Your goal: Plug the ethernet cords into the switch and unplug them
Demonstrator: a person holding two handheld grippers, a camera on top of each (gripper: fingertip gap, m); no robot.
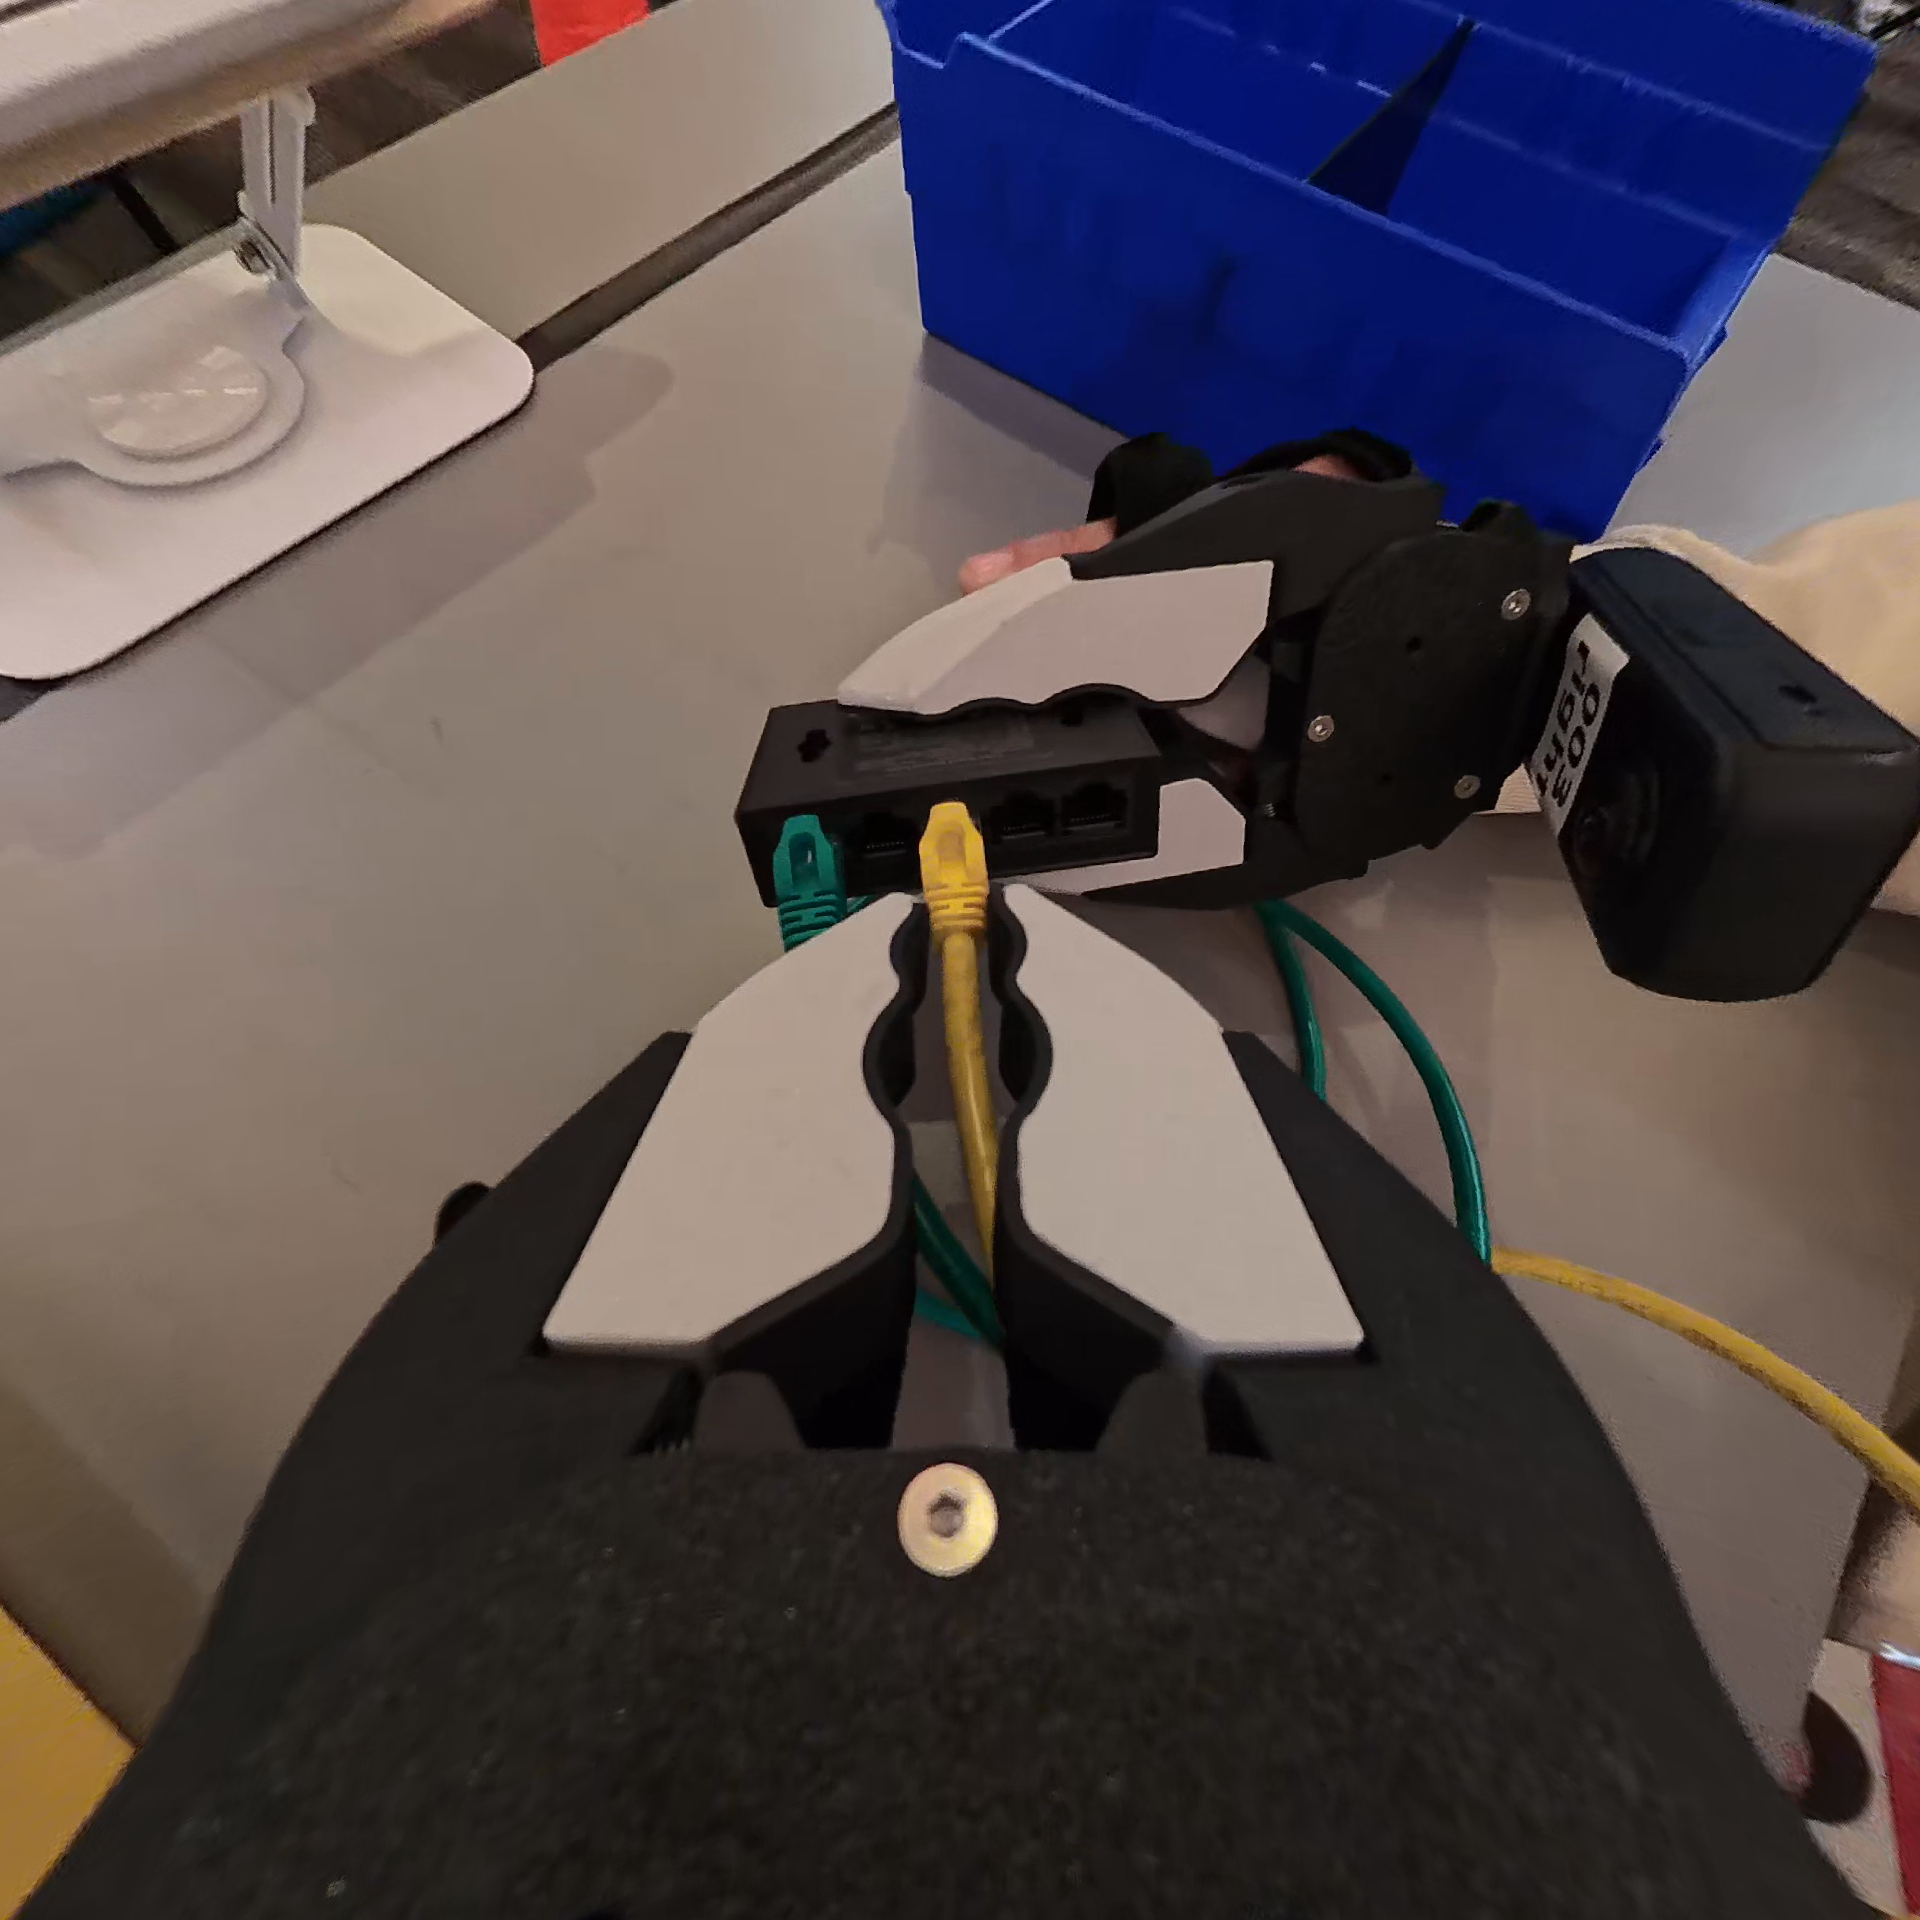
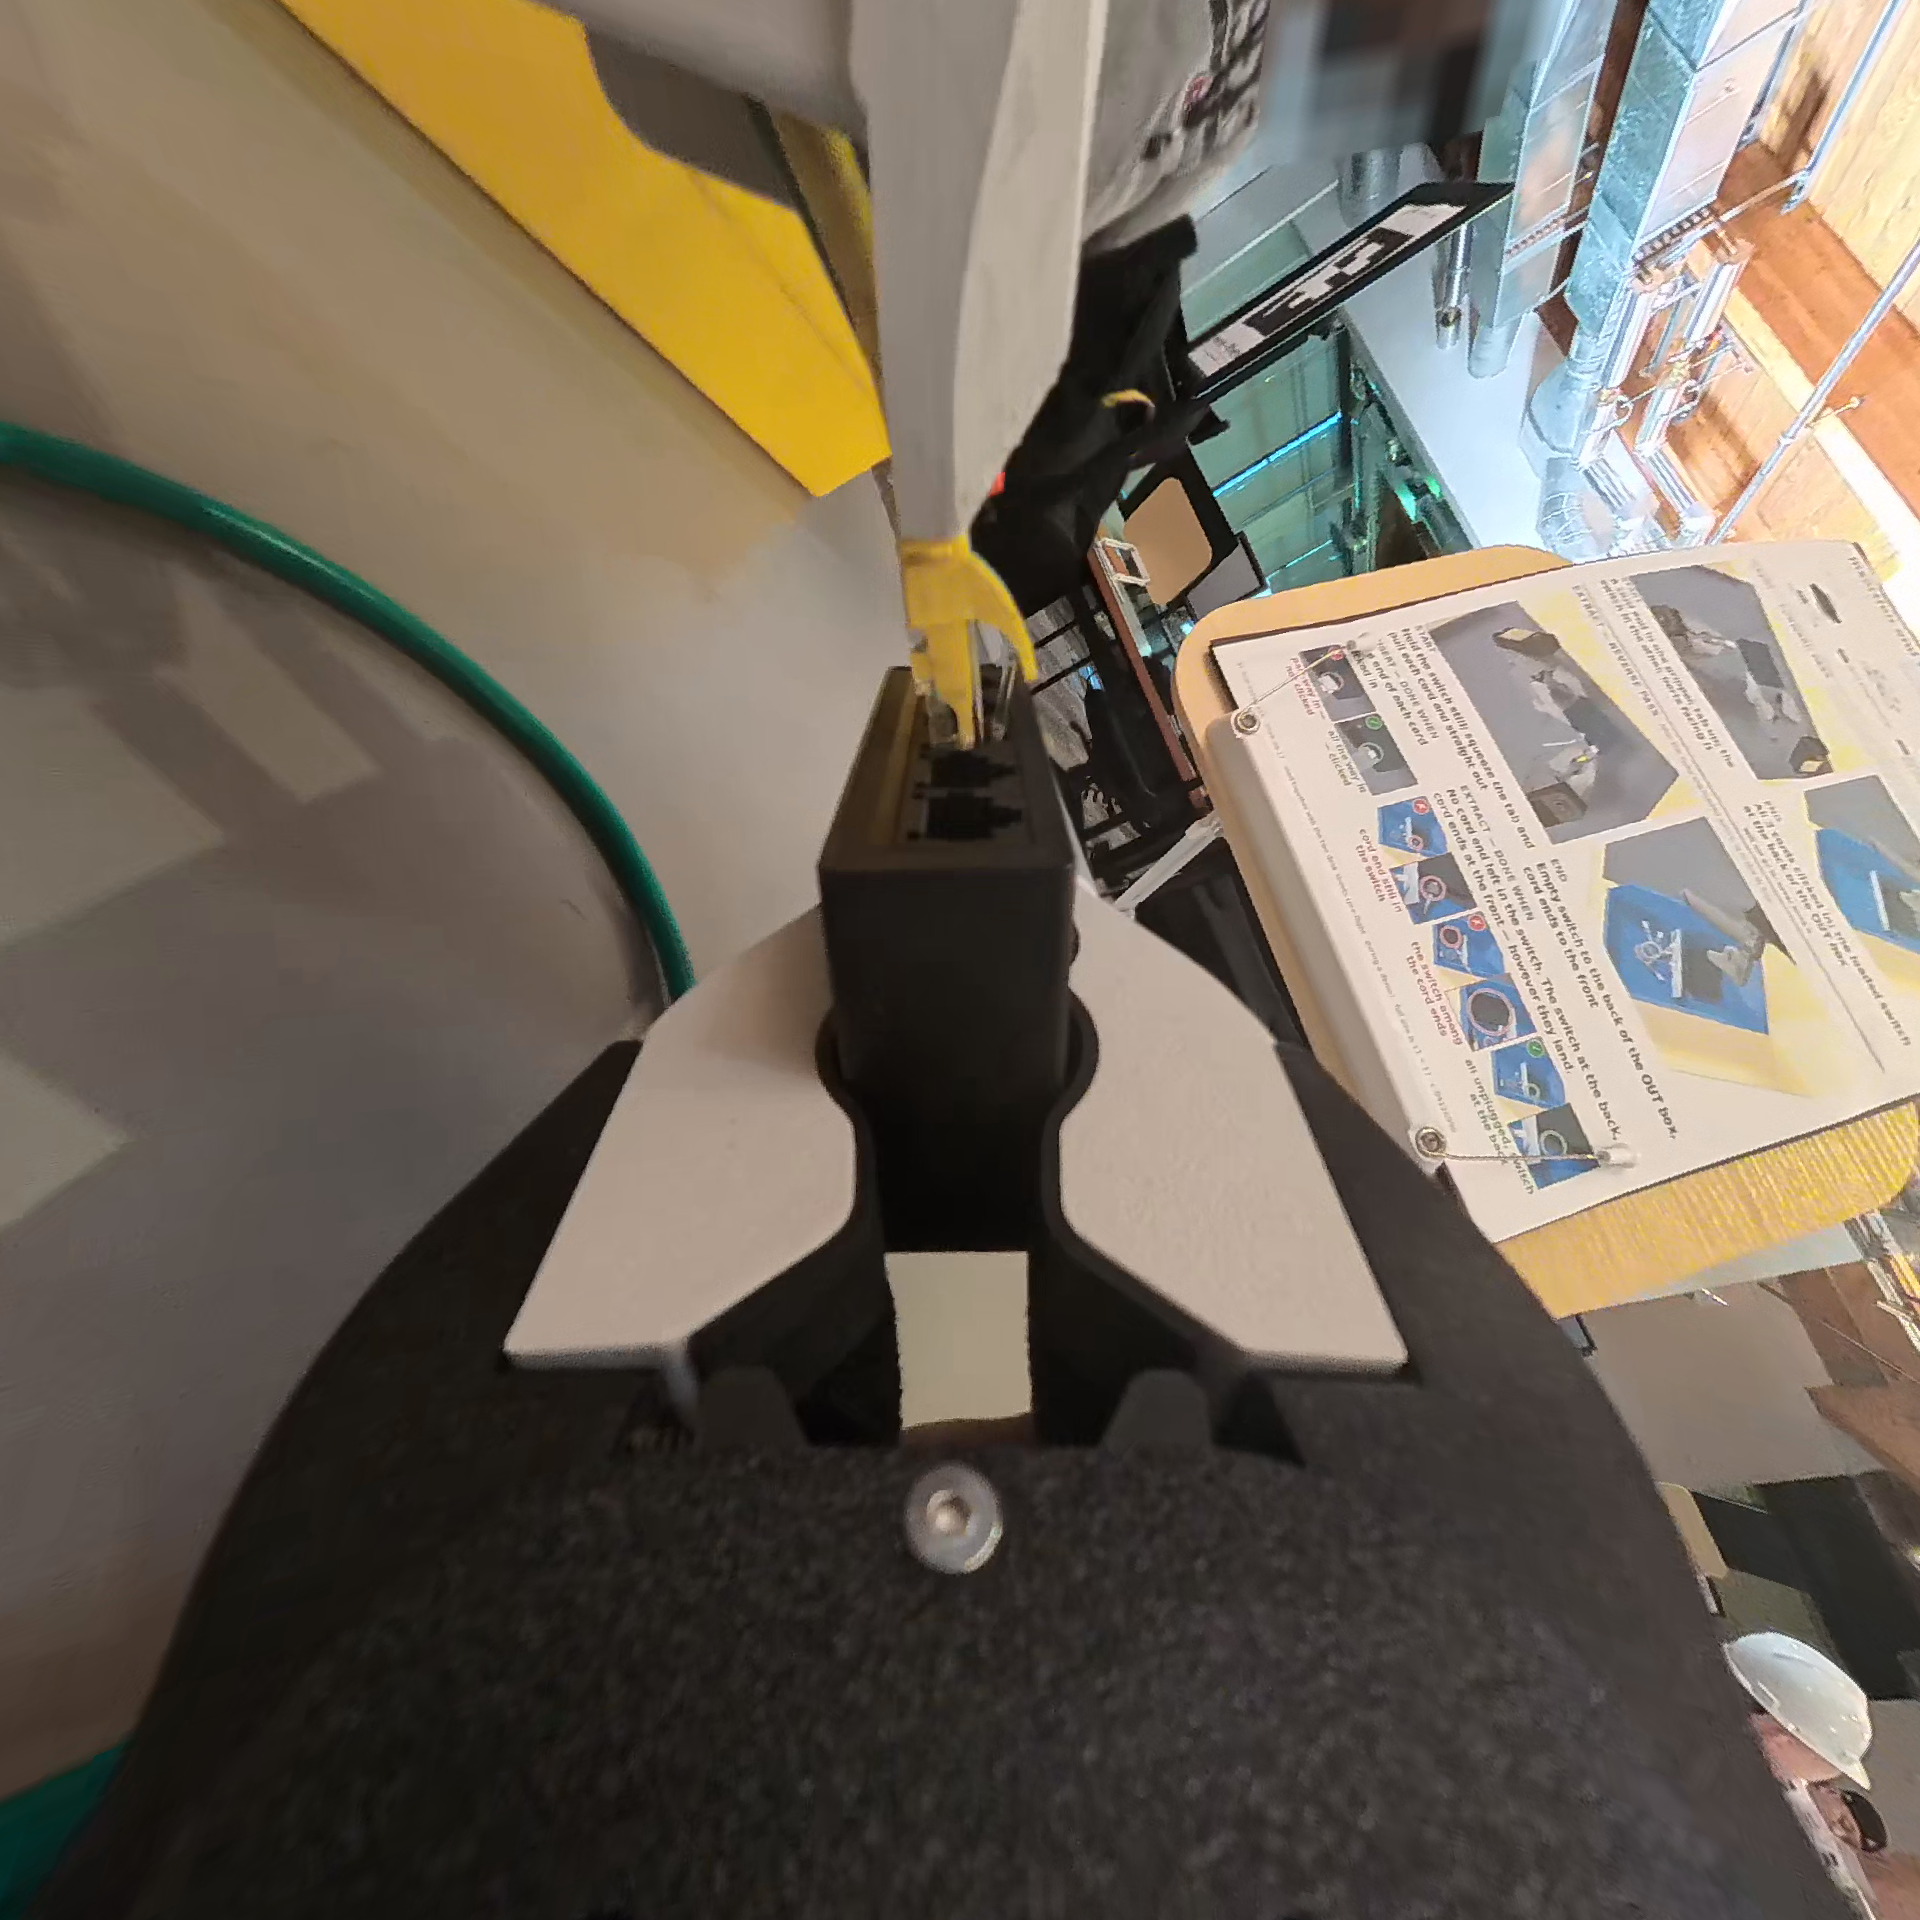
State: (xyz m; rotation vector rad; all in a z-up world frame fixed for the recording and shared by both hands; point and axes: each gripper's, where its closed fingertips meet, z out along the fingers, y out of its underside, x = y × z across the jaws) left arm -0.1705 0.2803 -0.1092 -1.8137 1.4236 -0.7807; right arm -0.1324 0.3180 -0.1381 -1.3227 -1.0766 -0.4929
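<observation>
The black switch (image 1: 800, 774) lies on the grey table, ports facing me. My right gripper (image 1: 1018, 748) is shut on its right end, one finger above and one below; the right wrist view shows the switch (image 2: 945, 935) clamped between the fingers of that gripper (image 2: 945, 966). A green cord's connector (image 1: 805, 873) sits in the leftmost port. A yellow cord's connector (image 1: 951, 862) sits in the middle port. My left gripper (image 1: 956, 920) is shut on the yellow cord (image 1: 971, 1039) just behind its connector. The yellow connector (image 2: 945, 623) also shows in the right wrist view.
A blue divided bin (image 1: 1351, 239) stands behind the switch. A white stand base (image 1: 208, 447) is at the far left. Green cable (image 1: 1434, 1091) and yellow cable (image 1: 1714, 1361) loop over the table at right. An instruction sheet on a board (image 2: 1558, 883) and a yellow bin (image 2: 644, 229) are nearby.
</observation>
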